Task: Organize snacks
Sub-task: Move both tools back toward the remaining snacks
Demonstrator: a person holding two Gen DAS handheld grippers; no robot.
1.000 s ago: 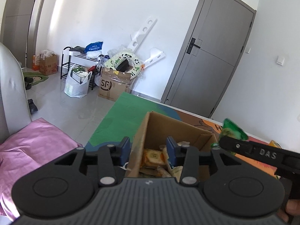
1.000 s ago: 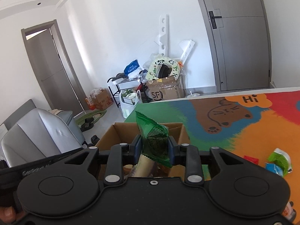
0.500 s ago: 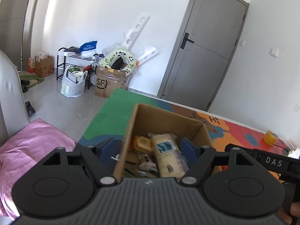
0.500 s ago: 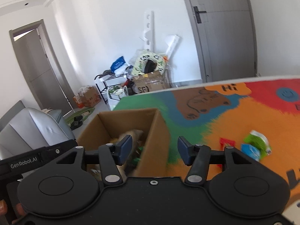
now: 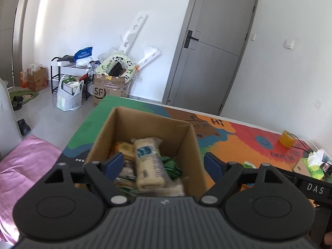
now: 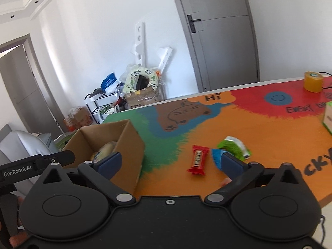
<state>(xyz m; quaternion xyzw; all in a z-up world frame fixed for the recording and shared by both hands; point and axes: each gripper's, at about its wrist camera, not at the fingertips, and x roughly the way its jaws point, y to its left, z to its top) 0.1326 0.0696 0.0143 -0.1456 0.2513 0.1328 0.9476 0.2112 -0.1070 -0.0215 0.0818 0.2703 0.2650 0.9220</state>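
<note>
A: Snacks status: most sit in the box [image 5: 193, 145] at centre of the left wrist view, a pale packet [image 5: 148, 161] on top; three lie loose on the mat [image 6: 269, 128] at centre right of the right wrist view: a red bar [image 6: 197, 159], a blue packet [image 6: 216, 159], a green pouch [image 6: 234, 147].

B: Tongs?

A: Left gripper [image 5: 162, 165]: jaws have just been opening, now wide, nothing between the pads; it hangs over the box. Right gripper [image 6: 170, 162]: jaws have just been opening, now fully wide, empty; its left pad sits before the box wall, its right pad overlaps the blue packet in frame.

B: Faults to expect?

A: Blue packet and pouch touch or nearly so; a wide closure may catch both, or pinch only film and slip; the bar lies just beside, liable to be nudged away.

B: Obstructions?

A: Box wall at lower left of the right view may foul a sweep; tape roll [image 6: 313, 82] and tissue box [image 5: 311, 166] stand well apart, no hindrance.
</note>
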